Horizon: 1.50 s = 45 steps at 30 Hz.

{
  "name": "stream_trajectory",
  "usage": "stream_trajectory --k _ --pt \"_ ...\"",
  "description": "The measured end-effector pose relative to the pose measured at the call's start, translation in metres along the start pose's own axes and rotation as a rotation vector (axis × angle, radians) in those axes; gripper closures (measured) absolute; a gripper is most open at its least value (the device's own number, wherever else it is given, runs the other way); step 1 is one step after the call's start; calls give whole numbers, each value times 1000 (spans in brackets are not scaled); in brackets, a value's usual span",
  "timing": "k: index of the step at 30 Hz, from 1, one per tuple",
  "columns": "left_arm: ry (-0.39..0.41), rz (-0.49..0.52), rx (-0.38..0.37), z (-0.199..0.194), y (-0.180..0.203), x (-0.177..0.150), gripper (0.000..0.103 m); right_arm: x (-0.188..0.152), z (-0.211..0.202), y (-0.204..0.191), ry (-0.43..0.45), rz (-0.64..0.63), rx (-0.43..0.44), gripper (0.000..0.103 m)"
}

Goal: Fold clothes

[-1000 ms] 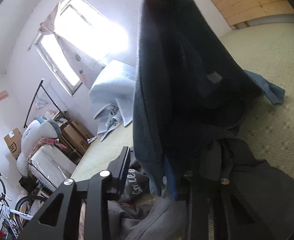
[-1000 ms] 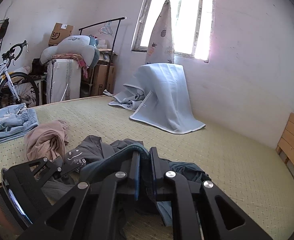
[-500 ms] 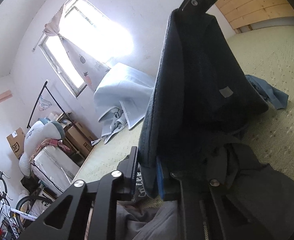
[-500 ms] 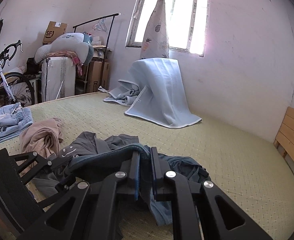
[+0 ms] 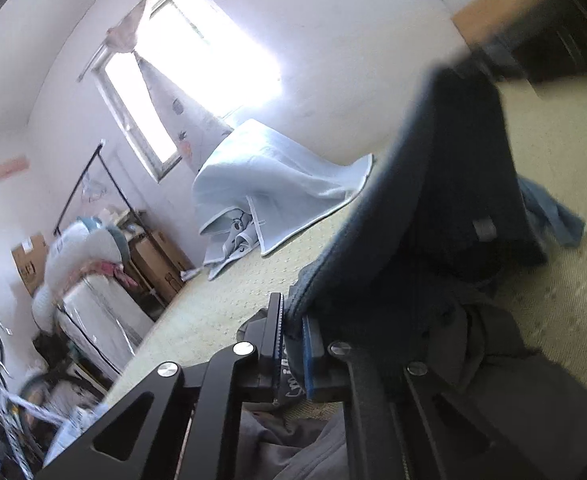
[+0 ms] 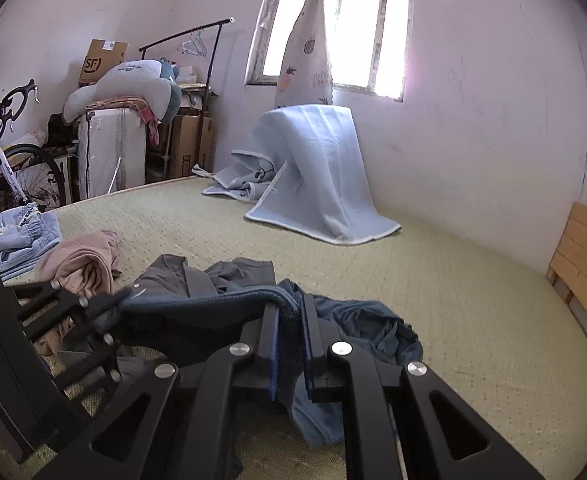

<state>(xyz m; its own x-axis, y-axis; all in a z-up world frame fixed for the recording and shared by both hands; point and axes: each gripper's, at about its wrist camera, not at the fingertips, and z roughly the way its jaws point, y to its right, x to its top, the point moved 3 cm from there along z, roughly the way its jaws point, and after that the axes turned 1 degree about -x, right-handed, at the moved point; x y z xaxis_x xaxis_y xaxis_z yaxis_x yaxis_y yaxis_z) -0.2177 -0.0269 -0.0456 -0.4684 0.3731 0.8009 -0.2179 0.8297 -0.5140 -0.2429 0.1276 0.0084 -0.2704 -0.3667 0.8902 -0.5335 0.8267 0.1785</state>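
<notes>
Your left tool [image 5: 292, 334] has just been closing and now pinches the dark teal knitted garment [image 5: 433, 208]; your right tool [image 6: 289, 334] grips its other end, above the straw-matted bed [image 6: 473, 320]. Next, raise and spread it.

- A dark teal-blue knit garment [image 6: 197, 312] hangs stretched by its top edge above the pale green woven mat; a small grey label [image 5: 484, 229] shows on its face, and its lower part [image 6: 357, 320] lies crumpled on the mat.
- A grey garment with white lettering [image 6: 189, 276] lies rumpled under and just behind it.
- A dusty pink garment [image 6: 81, 264] lies bunched on the mat, just beside the grey one.
- Folded light blue clothes [image 6: 21, 232] sit stacked beside the pink one.
</notes>
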Motion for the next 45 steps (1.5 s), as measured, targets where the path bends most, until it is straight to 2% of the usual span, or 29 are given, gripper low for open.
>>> stream_trajectory --k 5,13,18,23,26,33,37,45 --pt "7 -84 -9 -5 -21 8 97 -23 16 3 -72 40 50 91" --pt "-11 -145 1 -8 -38 7 97 -60 40 -19 -170 10 152 58" --pt "-35 -204 6 -5 -53 5 98 -78 48 -41 -206 -91 173 52" --pt "-62 -267 14 0 -73 1 98 -94 53 -47 -222 -190 135 50" --pt "-89 -312 9 4 -84 -3 98 -101 55 -35 -201 -219 58 50" --pt "-124 -369 26 13 -105 -14 98 -118 70 17 -262 -81 -39 50" --pt "-117 -374 39 12 -111 -15 98 -126 75 26 -281 -88 -61 48" --pt "-149 -415 24 15 -120 -21 98 -140 79 -6 -271 -289 -108 45"
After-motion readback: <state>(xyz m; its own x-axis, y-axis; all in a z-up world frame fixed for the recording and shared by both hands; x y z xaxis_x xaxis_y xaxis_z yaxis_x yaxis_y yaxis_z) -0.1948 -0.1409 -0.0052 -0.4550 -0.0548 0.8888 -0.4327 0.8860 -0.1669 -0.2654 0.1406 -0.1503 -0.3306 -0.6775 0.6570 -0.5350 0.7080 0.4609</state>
